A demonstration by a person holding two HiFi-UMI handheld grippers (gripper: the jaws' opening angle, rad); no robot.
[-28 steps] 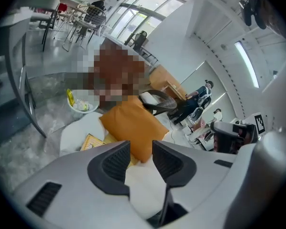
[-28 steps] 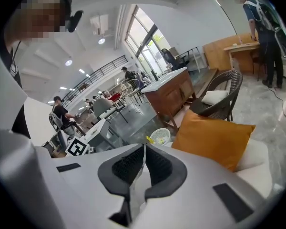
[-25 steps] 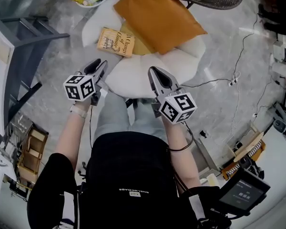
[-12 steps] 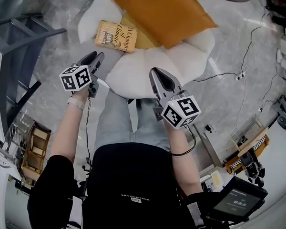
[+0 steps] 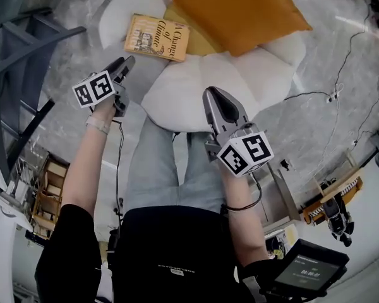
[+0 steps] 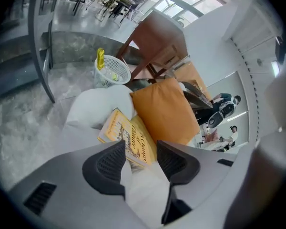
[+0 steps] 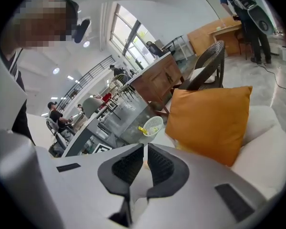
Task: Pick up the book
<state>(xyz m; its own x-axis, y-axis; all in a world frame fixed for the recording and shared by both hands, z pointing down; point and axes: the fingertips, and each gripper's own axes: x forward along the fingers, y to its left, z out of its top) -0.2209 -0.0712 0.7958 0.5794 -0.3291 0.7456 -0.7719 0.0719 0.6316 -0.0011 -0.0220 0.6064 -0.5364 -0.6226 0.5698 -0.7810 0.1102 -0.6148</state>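
Note:
A yellow book [image 5: 156, 36] lies flat on the left lobe of a white cushion seat [image 5: 189, 87], partly tucked under an orange pillow [image 5: 240, 5]. My left gripper [image 5: 124, 64] hovers just short of the book, below and to its left, pointing down at it. In the left gripper view the book [image 6: 128, 136] shows beyond the jaws of the left gripper [image 6: 142, 151], which are opening with nothing between them. Over the seat's front edge my right gripper [image 5: 215, 98] is shut and empty. In its own view the right gripper [image 7: 146, 152] faces the pillow [image 7: 212, 120].
A white wire basket [image 6: 112, 71] stands on the floor behind the seat. A dark metal frame [image 5: 25, 49] runs along the left, with a wooden crate [image 5: 47, 191] below it. Cables [image 5: 331, 96] trail over the marble floor at right. The person's knees touch the seat's front.
Both grippers have sunk toward the seat. The left one has closed in on the book and its jaws have spread wider. The right jaws stay shut.

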